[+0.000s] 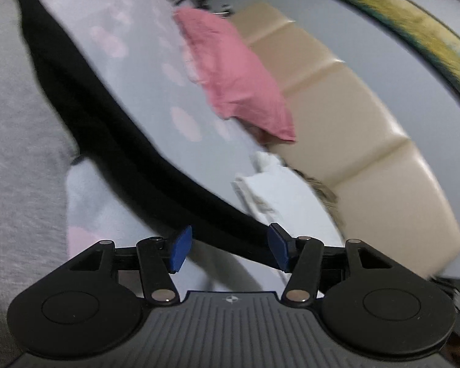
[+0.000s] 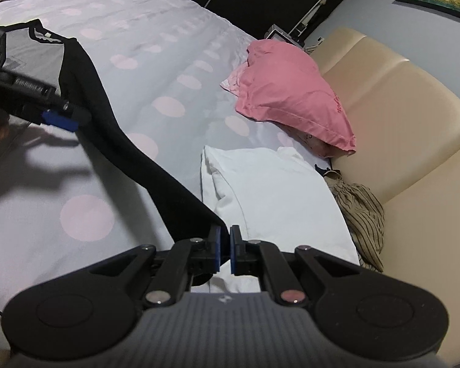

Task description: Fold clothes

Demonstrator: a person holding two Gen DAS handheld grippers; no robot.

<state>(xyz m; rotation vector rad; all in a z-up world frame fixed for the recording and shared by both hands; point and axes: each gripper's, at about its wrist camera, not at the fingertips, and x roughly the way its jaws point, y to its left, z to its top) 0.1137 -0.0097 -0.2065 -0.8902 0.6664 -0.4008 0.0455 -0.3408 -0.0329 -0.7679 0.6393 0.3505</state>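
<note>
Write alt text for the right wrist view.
The right gripper pinches the end of a black sleeve lifted over a dotted bedsheet. The left gripper is at the sleeve's far end; pink and white pillows lie beyond.

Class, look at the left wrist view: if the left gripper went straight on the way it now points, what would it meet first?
Most likely the black sleeve, which crosses right in front of the open left gripper; beyond it lies the dotted bedsheet. Depth is unclear in this blurred picture.
</note>
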